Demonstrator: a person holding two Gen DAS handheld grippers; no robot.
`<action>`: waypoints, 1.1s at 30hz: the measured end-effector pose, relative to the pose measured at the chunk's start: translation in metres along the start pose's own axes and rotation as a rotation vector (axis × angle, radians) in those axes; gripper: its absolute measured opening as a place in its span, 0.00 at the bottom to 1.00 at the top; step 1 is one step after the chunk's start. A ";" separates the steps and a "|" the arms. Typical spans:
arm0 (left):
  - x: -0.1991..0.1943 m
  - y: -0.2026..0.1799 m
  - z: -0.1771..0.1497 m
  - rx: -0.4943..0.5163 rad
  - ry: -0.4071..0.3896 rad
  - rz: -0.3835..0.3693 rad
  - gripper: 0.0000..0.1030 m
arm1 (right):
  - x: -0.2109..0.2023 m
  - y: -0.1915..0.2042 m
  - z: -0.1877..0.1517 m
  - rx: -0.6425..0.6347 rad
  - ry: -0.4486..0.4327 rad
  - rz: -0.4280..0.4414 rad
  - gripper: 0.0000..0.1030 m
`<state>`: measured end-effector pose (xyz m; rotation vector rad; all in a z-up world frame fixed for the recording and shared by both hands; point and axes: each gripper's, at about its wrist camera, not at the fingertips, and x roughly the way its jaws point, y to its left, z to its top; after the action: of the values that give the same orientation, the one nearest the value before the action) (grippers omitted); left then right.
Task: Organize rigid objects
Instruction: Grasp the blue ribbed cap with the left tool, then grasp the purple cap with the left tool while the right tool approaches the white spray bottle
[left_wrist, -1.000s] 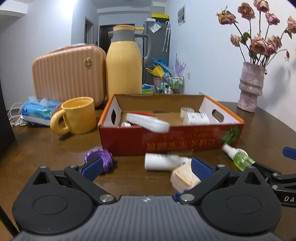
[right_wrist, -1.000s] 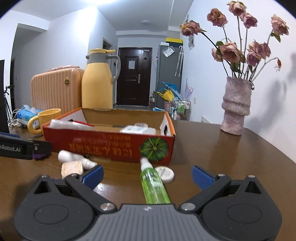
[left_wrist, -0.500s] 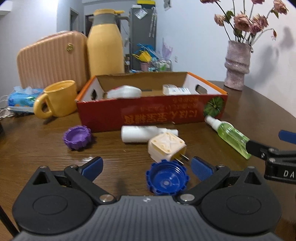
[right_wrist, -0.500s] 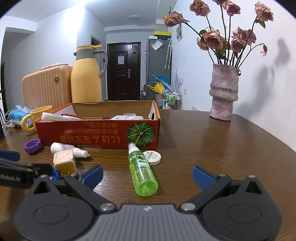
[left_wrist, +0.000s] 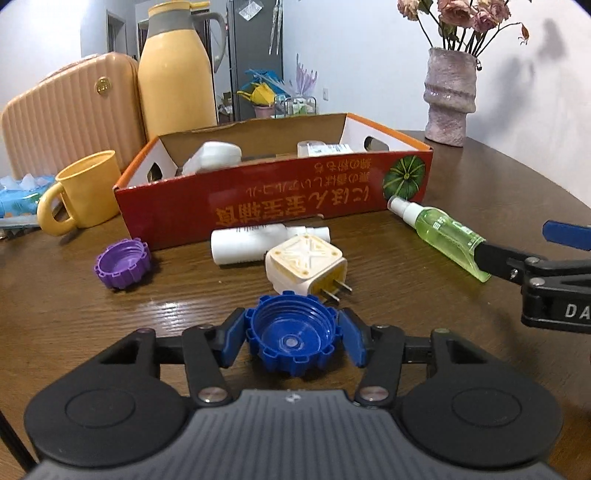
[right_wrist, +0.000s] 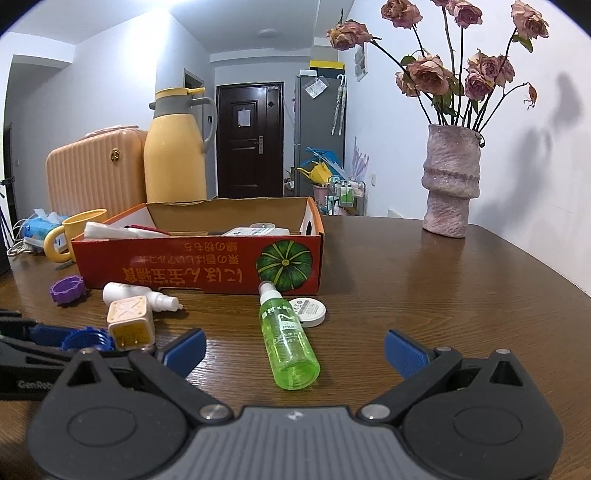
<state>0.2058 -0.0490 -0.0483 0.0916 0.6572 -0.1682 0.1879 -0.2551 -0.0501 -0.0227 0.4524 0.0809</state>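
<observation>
The blue bottle cap (left_wrist: 291, 341) sits on the wooden table (left_wrist: 461, 184), and the left gripper (left_wrist: 291, 341) is clamped on it from both sides. Just behind it lie a cream plug adapter (left_wrist: 306, 263), a white tube (left_wrist: 255, 242), a purple cap (left_wrist: 122, 263) and a green spray bottle (right_wrist: 289, 343). The right gripper (right_wrist: 294, 349) stands wide apart around the bottle's base. The red cardboard box (left_wrist: 258, 199) already holds a few white items, so I judge about five things are left.
</observation>
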 end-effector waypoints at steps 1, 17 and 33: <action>-0.001 0.001 0.000 -0.001 -0.005 0.001 0.54 | 0.001 0.000 0.000 0.000 0.002 -0.003 1.00; -0.018 0.027 0.003 -0.048 -0.056 0.033 0.54 | 0.003 0.000 0.000 0.002 0.006 -0.025 1.00; -0.027 0.081 0.005 -0.130 -0.099 0.118 0.54 | 0.010 0.061 0.028 -0.078 0.044 0.102 1.00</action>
<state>0.2027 0.0332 -0.0258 -0.0030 0.5605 -0.0159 0.2046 -0.1927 -0.0294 -0.0786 0.4938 0.1983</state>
